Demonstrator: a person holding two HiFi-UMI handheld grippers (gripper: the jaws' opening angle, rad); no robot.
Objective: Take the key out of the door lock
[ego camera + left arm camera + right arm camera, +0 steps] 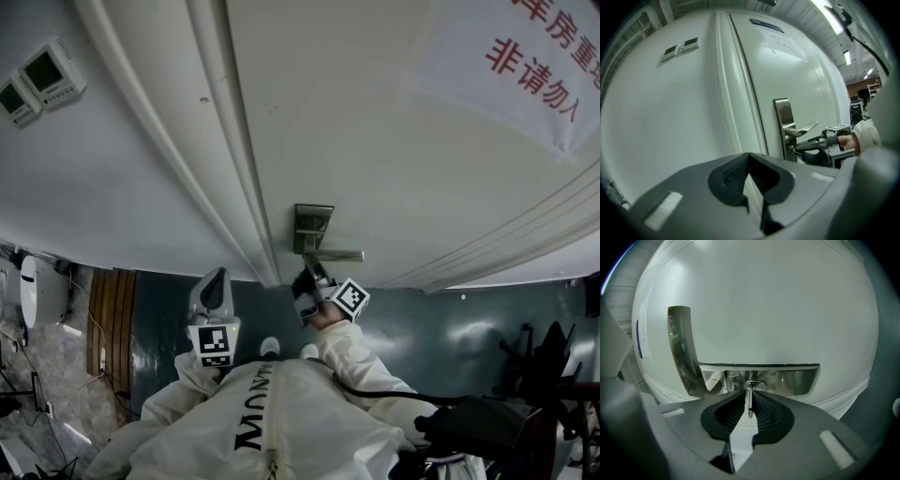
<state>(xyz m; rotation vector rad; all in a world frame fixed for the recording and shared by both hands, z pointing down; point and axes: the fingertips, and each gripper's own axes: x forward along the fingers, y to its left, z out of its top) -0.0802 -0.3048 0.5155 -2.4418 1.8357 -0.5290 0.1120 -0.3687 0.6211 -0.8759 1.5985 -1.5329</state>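
A broad white panelled door [394, 141] fills most of the head view. A pale wall [94, 178] lies at its 9 o'clock side and carries two small square control panels [37, 80]. A white notice with red characters [525, 56] hangs on the door at 2 o'clock. A dark green glossy floor [469, 328] spreads below.

Near the middle of the door is a brushed-steel lock plate [311, 225], with a steel lever handle [339, 254] running toward 3 o'clock.

The small silver key [750, 404] sits in the keyhole of that plate, below the lever. Its long axis stands straight out from the door face toward the right tongs. In the right gripper view its flat head shows edge-on, running 12 to 6 o'clock.

The right tongs [311, 274] are clenched on the key, one ribbed black pad on each flat side. They point level at the door and are rolled over on their side. The white-sleeved right arm [361, 352] reaches forward behind them.

The left tongs [216, 279] hang at 8 o'clock of the right tongs, well apart from the plate. They tilt slightly downward with their pads clenched together on nothing.
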